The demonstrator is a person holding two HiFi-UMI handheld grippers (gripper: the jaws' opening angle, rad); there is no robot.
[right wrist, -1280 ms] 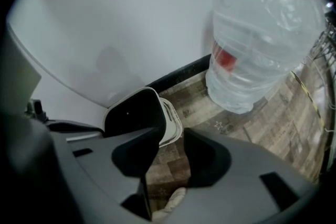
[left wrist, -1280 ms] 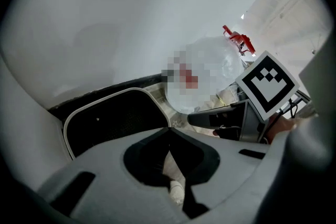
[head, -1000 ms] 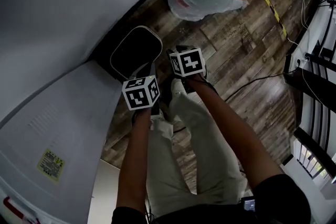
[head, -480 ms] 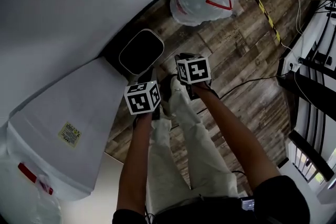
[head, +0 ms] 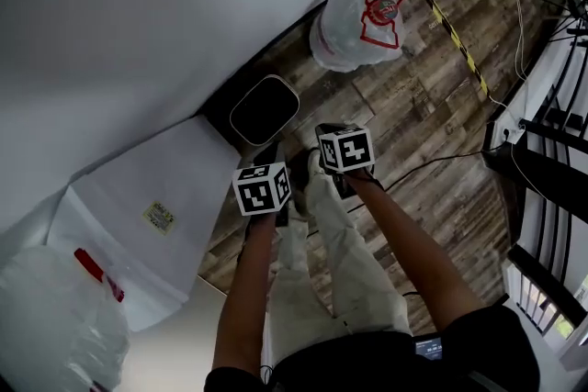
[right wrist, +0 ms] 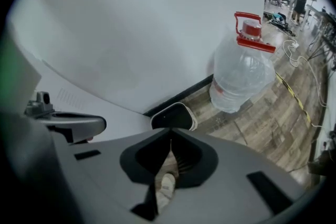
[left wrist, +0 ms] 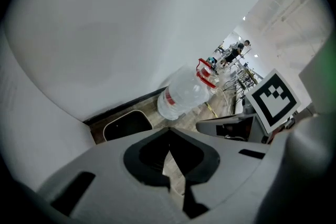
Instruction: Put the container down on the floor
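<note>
The container, a large clear water bottle (head: 356, 25) with a red cap and red handle, stands on the wood floor by the white wall; it also shows as the bottle (left wrist: 184, 97) and the bottle (right wrist: 240, 73) in the gripper views. Both grippers hang side by side above the person's legs, well short of it. My left gripper (head: 276, 156) is shut and holds nothing; in its own view the left gripper (left wrist: 169, 150) has its jaws meeting. My right gripper (head: 323, 131) has closed its jaws until they touch, with nothing between; the right gripper (right wrist: 170, 153) shows this too.
A black bin with a white rim (head: 265, 109) sits against the wall just ahead of the grippers. A white box-like unit (head: 147, 216) fills the left. A second clear bottle (head: 55, 326) lies at lower left. Cables (head: 441, 156) and black-yellow tape (head: 450, 28) cross the floor to the right.
The view has pulled back and swung: bottle and bin look smaller and farther away, and a second bottle has come in at lower left. Both grippers stay side by side.
</note>
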